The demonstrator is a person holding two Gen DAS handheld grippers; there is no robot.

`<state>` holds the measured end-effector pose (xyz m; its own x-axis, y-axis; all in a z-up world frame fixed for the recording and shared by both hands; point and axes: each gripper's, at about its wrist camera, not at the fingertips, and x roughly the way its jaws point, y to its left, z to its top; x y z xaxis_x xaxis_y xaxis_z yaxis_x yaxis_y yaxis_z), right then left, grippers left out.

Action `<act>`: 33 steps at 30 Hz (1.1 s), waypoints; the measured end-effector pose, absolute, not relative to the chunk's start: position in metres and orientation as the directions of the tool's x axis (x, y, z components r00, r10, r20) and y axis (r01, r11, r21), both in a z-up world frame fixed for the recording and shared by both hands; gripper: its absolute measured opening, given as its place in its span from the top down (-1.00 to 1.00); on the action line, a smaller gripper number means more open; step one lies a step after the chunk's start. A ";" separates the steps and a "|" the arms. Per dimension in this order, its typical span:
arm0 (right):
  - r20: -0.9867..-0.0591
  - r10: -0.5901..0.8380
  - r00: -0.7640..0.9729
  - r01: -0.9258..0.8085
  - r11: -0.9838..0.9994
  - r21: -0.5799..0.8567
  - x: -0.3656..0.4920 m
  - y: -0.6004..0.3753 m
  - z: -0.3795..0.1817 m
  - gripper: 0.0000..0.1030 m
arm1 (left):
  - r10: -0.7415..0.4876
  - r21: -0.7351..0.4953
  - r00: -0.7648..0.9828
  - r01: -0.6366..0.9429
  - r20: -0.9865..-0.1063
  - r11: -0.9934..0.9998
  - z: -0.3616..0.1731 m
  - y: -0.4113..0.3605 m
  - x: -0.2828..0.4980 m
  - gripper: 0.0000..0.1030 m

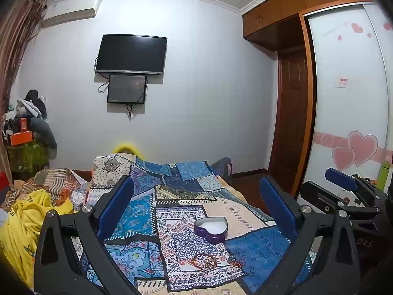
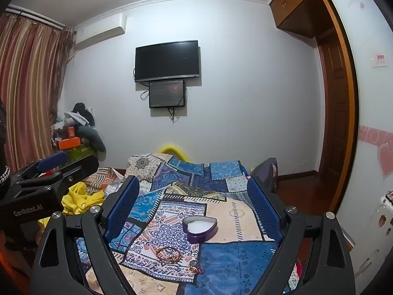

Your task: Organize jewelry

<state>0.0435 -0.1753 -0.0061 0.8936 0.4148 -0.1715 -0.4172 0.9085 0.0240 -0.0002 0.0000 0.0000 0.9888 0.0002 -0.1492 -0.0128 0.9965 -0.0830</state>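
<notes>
The left hand-held gripper (image 1: pixel 196 209) hangs above the patchwork bedspread in blues and creams (image 1: pixel 172 191) with its blue pads spread wide and nothing between them. Just ahead of it and low in its view lies the beaded bracelet of gold and brown links (image 1: pixel 204 260), a flat ring with no real long axis, sitting a little right of the gripper's centre line. Just to the right of the bracelet is a small tangle of pinkish ring-like jewelry (image 1: pixel 235 262); what it is exactly is too small to tell. Beyond both, further along the bed, stands the open purple heart-shaped tin with a white lining (image 1: pixel 211 228), apart from the pieces.

The right hand-held gripper (image 2: pixel 194 204) is likewise wide open and empty. From it the bracelet (image 2: pixel 169 254) lies ahead and left of centre, the small tangle (image 2: pixel 195 269) nearly dead centre and closest, the tin (image 2: pixel 200 228) straight beyond.

In my judgement, the left gripper suits the bracelet and the right suits the tangle, each then carrying forward to the tin
</notes>
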 end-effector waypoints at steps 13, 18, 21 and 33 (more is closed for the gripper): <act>-0.176 0.417 0.892 -0.418 0.908 0.030 0.044 -0.175 -0.006 -0.70 | 0.015 -0.077 0.989 -0.027 -0.148 0.997 0.000 -0.003 -0.004 -0.99; -0.177 0.417 0.891 -0.419 0.907 0.028 0.043 -0.175 -0.006 -0.70 | 0.009 -0.079 0.987 -0.022 -0.160 0.997 -0.005 -0.001 -0.001 -0.99; -0.179 0.418 0.891 -0.419 0.907 0.029 0.045 -0.177 -0.009 -0.70 | 0.009 -0.082 0.986 -0.023 -0.165 0.996 -0.004 0.001 -0.001 -0.99; -0.182 0.417 0.890 -0.419 0.907 0.030 0.044 -0.177 -0.008 -0.70 | 0.013 -0.080 0.985 -0.027 -0.175 0.996 -0.005 0.002 0.001 -0.99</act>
